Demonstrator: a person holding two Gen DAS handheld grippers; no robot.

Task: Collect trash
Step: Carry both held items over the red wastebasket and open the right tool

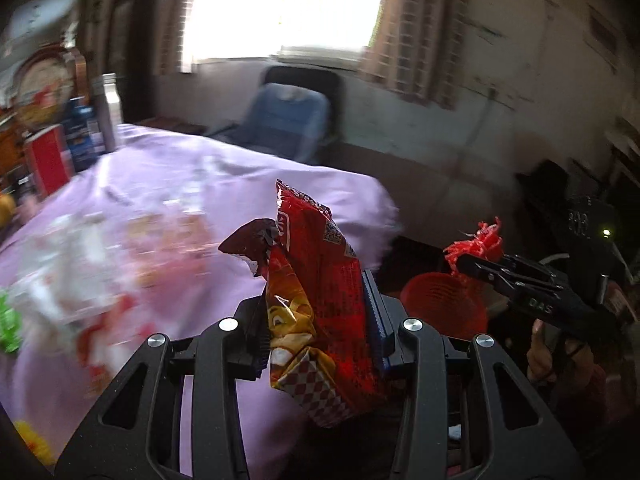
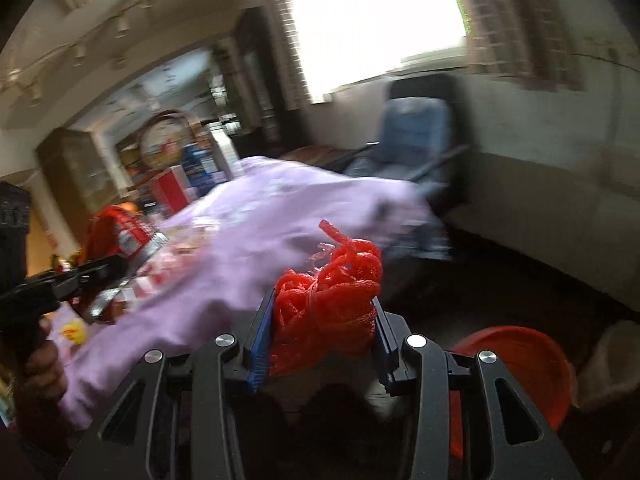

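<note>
Trash is held in both tools at once. The left tool (image 1: 320, 320) is clamped on a crumpled red snack wrapper (image 1: 316, 280), which stands upright between the blue-padded fingers (image 1: 376, 320) and sticks out above them, over the near right edge of the table (image 1: 180, 176). The right tool (image 2: 320, 320) is clamped on a bunched red mesh net (image 2: 328, 292), a loose tangle of strands rising above its fingers.

In the left wrist view the right tool (image 1: 472, 262) shows at the right, its net (image 1: 478, 244) held above a red bin (image 1: 444, 304) that sits low beside the table. In the right wrist view that bin (image 2: 516, 364) lies near and to the right, below the tool, while the left tool (image 2: 102, 270) with its wrapper (image 2: 120, 232) appears at the left.

The table wears a lilac cloth, and blurred wrappers and scraps (image 1: 120, 264) are scattered over its left half. At the far left stand a red box (image 1: 48, 160) and a metal bottle (image 1: 109, 112). A blue chair (image 1: 280, 120) sits beyond the table under a bright window (image 1: 288, 8).
</note>
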